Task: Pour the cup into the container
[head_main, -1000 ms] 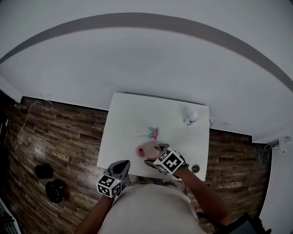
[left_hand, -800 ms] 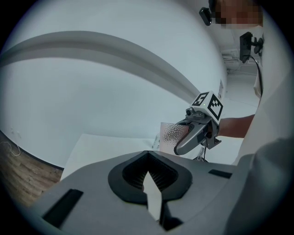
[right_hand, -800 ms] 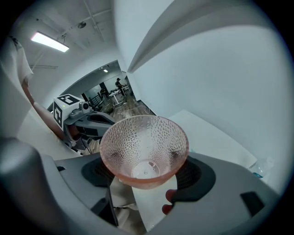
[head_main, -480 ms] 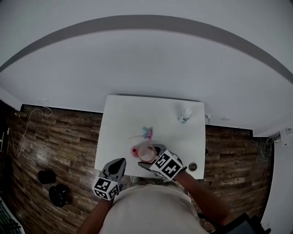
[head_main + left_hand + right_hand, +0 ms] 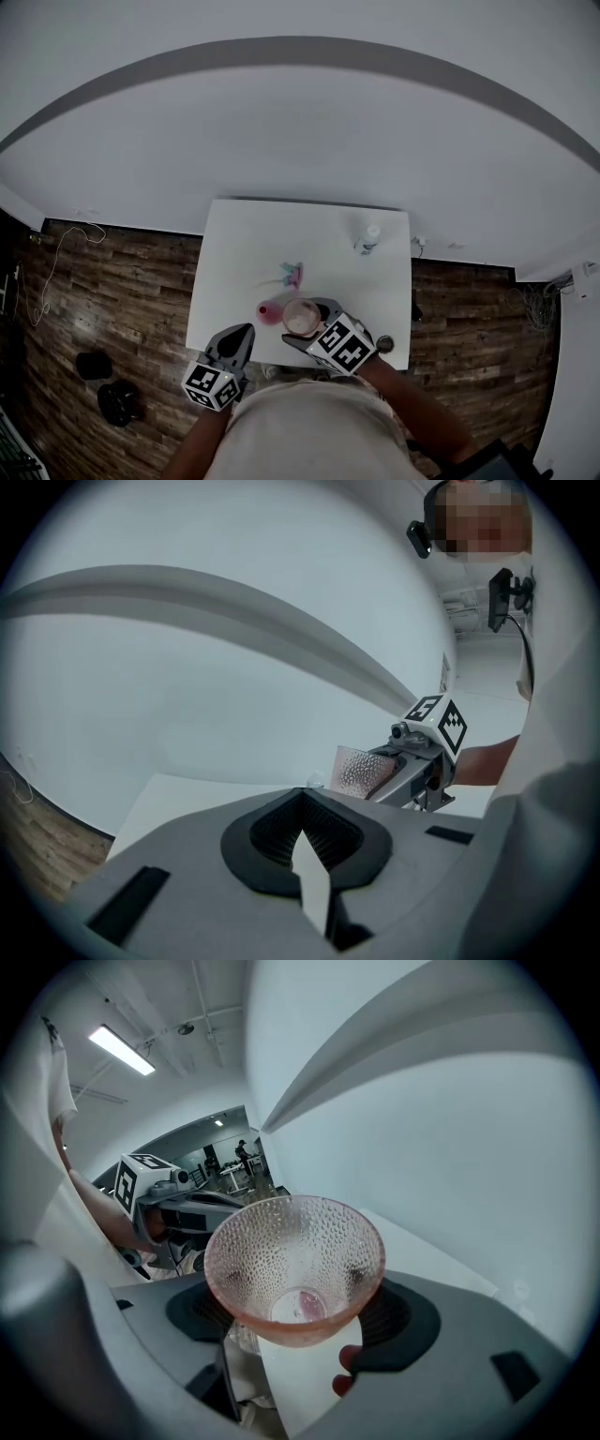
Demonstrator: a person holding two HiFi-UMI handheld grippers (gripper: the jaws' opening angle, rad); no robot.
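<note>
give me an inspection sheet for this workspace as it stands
surface: white table
job's things: pink dimpled cup held over the table's near edge; pink container close beside it, on its left
clutter: white bottle far right; small blue-and-pink item mid-table; dark round item near right corner
grippers: right gripper shut on the cup; left gripper shut, nothing held, off the table's near left corner
cables: white cable on the floor, left; wire tangle, right
surroundings: wood floor; two black objects on it, left
</note>
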